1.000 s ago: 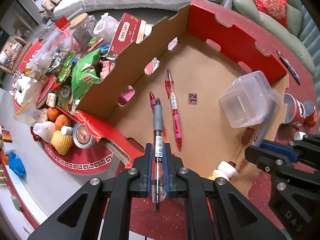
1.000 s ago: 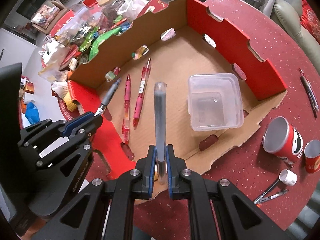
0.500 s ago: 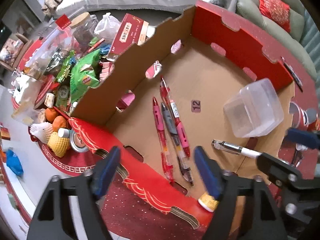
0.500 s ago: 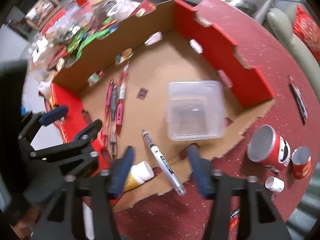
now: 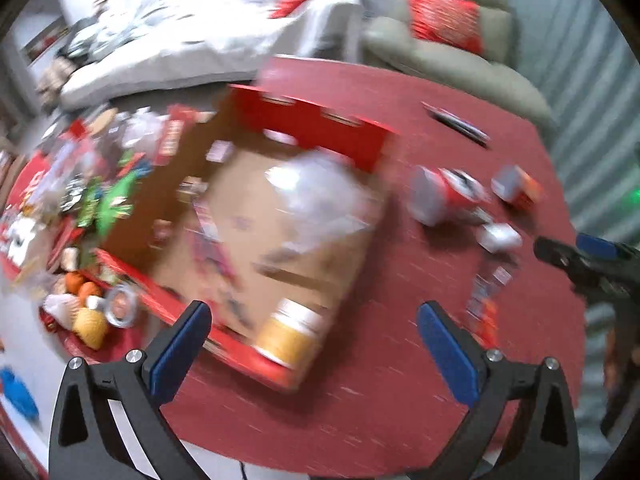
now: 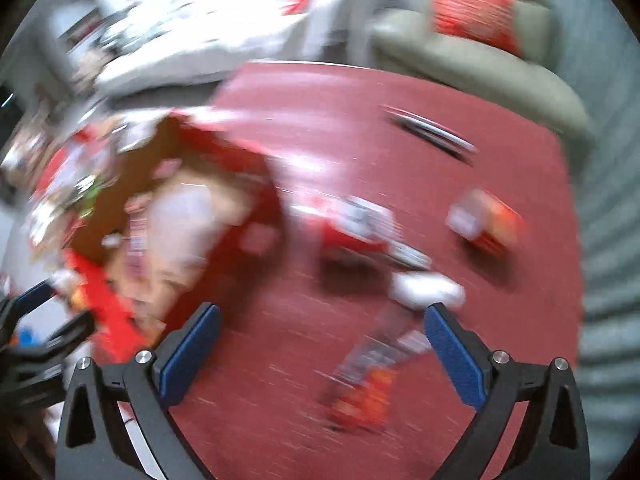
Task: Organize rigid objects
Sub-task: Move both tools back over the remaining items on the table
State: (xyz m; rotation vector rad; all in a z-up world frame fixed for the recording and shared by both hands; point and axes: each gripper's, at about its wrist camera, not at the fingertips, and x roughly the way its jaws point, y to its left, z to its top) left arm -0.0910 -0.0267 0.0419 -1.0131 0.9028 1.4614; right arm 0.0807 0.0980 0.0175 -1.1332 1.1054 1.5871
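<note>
Red tablecloth point(image 5: 360, 360), blurred | cardboard tray point(image 5: 312, 240) holds clear container point(image 5: 320, 196), pens indistinct | bottle point(image 5: 292, 332) at near edge | cans point(image 5: 444, 196) beside | left gripper point(image 5: 312, 344), right gripper point(image 6: 320, 344) spread, empty

1. The left wrist view looks down and forward from above the near edge of the red table point(image 5: 400, 400), between its own wide-spread left claw point(image 5: 312, 356) fingers, facing the cardboard tray point(image 5: 304, 236) and far sofa point(image 5: 452, 60).
2. The right wrist view sits further right, over the right claw point(image 6: 320, 356), facing the same way; the tray point(image 6: 192, 216) lies at its left.
3. Both are blurred and share the tray, the tipped red can point(image 5: 444, 196) point(image 6: 344, 224) and the sofa.
4. Each catches the other claw at its frame edge.
</note>
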